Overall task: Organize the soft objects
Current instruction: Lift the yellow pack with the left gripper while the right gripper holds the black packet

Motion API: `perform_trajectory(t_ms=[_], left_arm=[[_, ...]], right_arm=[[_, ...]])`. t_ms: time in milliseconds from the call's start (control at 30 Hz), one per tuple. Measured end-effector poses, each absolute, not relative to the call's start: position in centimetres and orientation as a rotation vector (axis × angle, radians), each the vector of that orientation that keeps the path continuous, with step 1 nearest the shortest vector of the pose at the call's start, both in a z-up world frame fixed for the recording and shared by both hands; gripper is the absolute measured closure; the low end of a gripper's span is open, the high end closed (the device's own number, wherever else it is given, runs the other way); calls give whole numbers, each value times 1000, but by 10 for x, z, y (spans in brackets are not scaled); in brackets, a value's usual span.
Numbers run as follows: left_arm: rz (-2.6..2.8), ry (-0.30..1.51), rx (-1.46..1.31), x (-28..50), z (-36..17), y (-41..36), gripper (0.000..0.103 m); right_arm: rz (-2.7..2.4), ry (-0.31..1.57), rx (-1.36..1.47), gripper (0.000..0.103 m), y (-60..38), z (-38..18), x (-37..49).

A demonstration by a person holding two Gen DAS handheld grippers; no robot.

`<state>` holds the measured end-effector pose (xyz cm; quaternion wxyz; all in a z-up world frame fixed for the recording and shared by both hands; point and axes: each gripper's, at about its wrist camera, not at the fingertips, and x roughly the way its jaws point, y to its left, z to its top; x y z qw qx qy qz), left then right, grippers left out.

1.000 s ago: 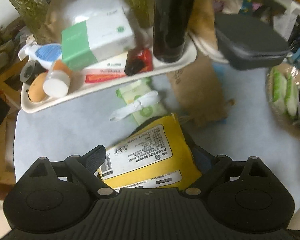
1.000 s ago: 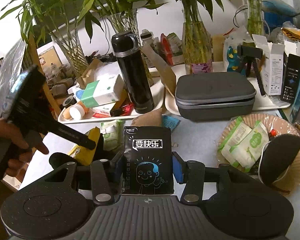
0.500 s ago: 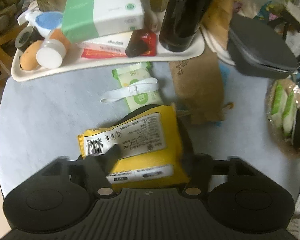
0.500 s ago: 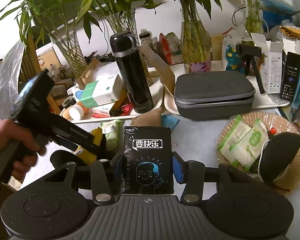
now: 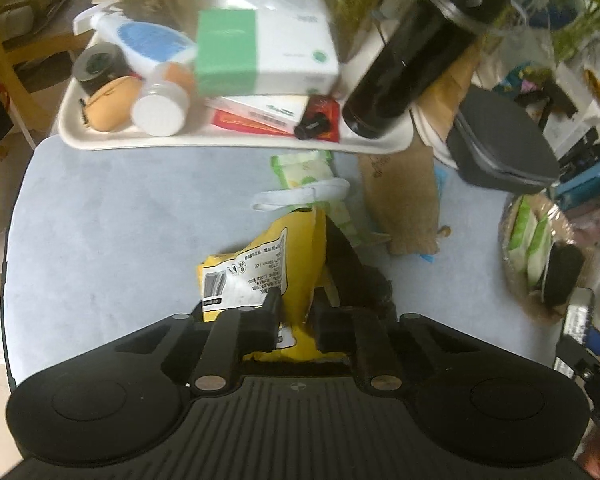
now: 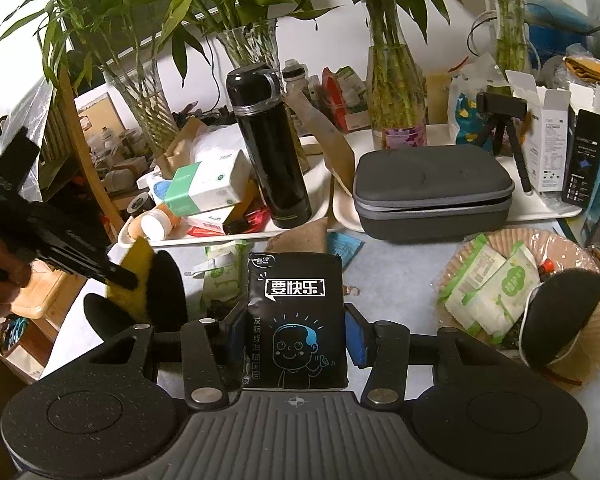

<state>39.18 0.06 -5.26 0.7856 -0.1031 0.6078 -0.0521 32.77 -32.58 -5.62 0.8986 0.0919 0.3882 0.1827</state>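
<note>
Left hand-held gripper (image 5: 294,312) has just been closing, now pinching the yellow packet (image 5: 296,256) near the tray (image 5: 236,142). Right hand-held gripper (image 6: 296,332) clamps the black tissue pack (image 6: 296,316).

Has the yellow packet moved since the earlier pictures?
Yes. The yellow packet, flat before, is now pinched upright in the left tongs, which have just been closing, lifted against the white tray.
</note>
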Motion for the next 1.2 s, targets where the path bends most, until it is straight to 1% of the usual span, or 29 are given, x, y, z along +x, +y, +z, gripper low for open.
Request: perform_trajectory(t_ms=[167, 333, 467, 600, 700, 867, 933, 1100, 1200], left_arm=[[-123, 1251, -257, 380, -44, 25, 94], [-147, 1179, -270, 368, -35, 37, 95], [-191, 1098, -235, 356, -18, 39, 95], [-248, 998, -89, 341, 2, 25, 95], [-257, 941, 103, 328, 7, 7, 95], [-244, 890, 456, 311, -20, -15, 95], [-217, 867, 553, 306, -33, -14, 95], [-184, 789, 625, 294, -41, -2, 96], [-192, 760, 552, 287, -29, 6, 97]], right_arm=[[378, 790, 195, 51, -324, -51, 326], [384, 777, 193, 51, -322, -46, 323], [386, 766, 206, 51, -323, -42, 321], [392, 764, 200, 51, -321, -42, 319], [397, 767, 183, 51, -317, -44, 318], [399, 772, 175, 51, -315, -44, 318], [404, 771, 173, 51, -315, -44, 318], [404, 774, 161, 51, -314, -45, 318], [408, 774, 164, 51, -314, -45, 319]])
